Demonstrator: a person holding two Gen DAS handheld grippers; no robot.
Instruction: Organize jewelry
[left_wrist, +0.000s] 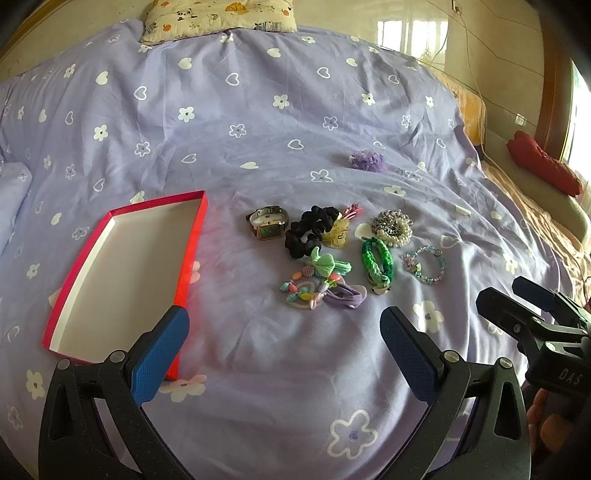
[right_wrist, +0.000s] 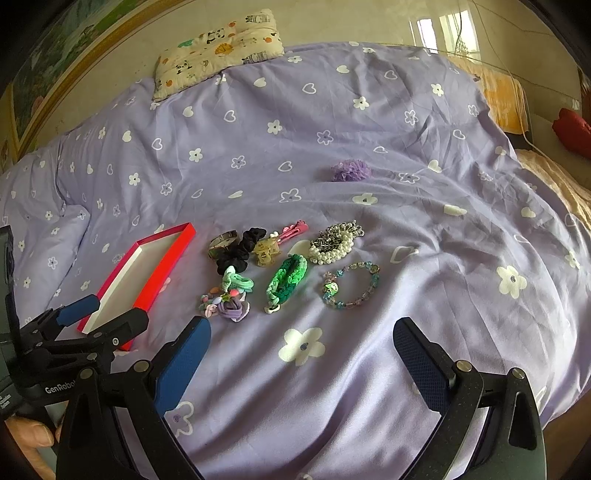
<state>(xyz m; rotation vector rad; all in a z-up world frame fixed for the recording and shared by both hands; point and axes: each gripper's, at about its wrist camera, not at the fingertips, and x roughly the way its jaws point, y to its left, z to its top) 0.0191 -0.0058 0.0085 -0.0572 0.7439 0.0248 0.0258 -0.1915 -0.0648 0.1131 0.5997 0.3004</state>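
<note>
The jewelry lies in a small bunch on the bed, straight ahead of both grippers and past their fingertips. In the bunch are a watch (left_wrist: 266, 221), a black scrunchie (left_wrist: 308, 230), a yellow claw clip (left_wrist: 337, 233), a pink hair clip (right_wrist: 293, 229), a pearl bracelet (left_wrist: 394, 229), a green braided bracelet (left_wrist: 376, 266), a glass bead bracelet (left_wrist: 424, 265), a mint green hair tie (left_wrist: 328, 264), a colorful bead bracelet (left_wrist: 303, 293) and a purple hair tie (left_wrist: 345, 295). They sit close together, some touching.

A purple flower scrunchie (left_wrist: 367, 160) lies alone, farther away behind the bunch.

An open red box (left_wrist: 122, 273) with a white inside has nothing in it. It lies to the left of the bunch, and the left finger of the left gripper (left_wrist: 284, 349) sits over its near corner.

The left gripper's fingers are spread wide and hold nothing. The right gripper (right_wrist: 301, 356) is the same, wide apart with nothing between its fingers.

Everything rests on a purple bedspread (left_wrist: 258, 110) with white flowers and hearts. An animal-print pillow (left_wrist: 218, 16) lies at the far end.
</note>
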